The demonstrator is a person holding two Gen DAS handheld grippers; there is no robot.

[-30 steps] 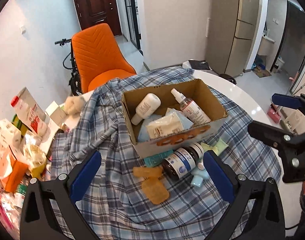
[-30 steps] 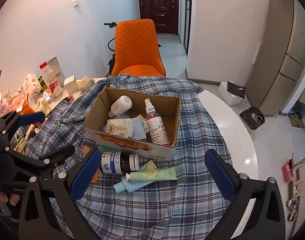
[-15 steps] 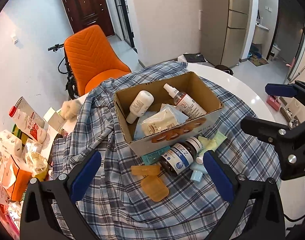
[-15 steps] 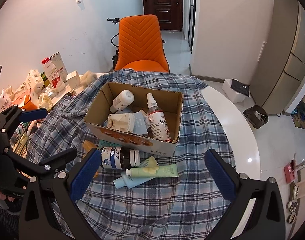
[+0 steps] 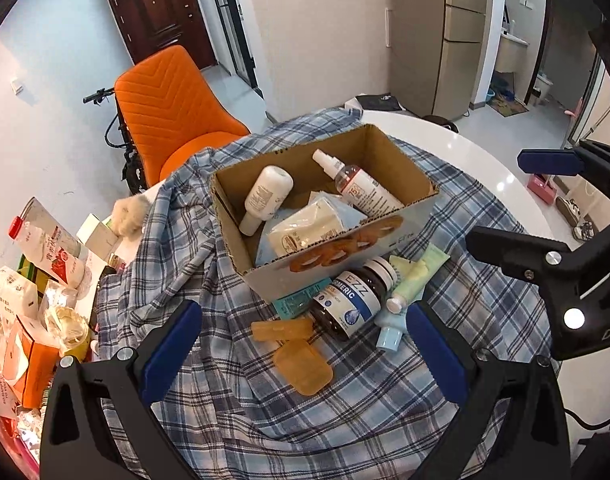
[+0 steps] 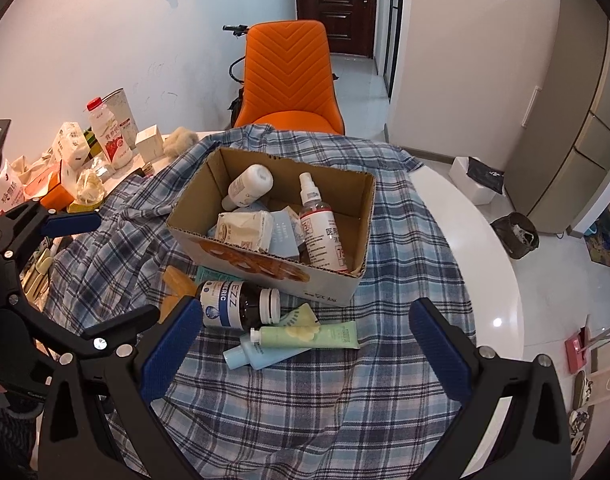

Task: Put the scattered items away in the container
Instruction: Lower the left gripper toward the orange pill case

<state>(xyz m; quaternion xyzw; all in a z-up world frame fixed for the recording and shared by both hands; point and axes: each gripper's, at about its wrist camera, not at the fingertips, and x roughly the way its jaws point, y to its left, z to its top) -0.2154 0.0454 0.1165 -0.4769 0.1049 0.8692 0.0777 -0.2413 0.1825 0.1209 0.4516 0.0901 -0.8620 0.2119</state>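
A cardboard box (image 5: 417, 210) (image 6: 357, 220) stands on a plaid cloth and holds a white bottle (image 5: 265, 198), a spray bottle (image 6: 319, 220) and packets. In front of it lie a dark pill bottle (image 5: 351, 300) (image 6: 239, 304), a green tube (image 6: 309, 336), a blue tube (image 6: 261, 354), a teal packet (image 5: 301, 300) and two orange pieces (image 5: 303, 366). My left gripper (image 5: 305, 354) hangs open above the orange pieces. My right gripper (image 6: 305, 354) hovers open over the tubes. Neither gripper holds anything.
An orange chair (image 5: 169, 112) stands behind the round white table (image 6: 485, 248). Milk bottle, cartons and snack bags (image 6: 85, 160) crowd the table's left side. The plaid cloth (image 6: 325, 412) spreads toward me in front of the tubes.
Both grippers have come lower and closer to the loose items in front of the box. Nothing on the cloth has moved.
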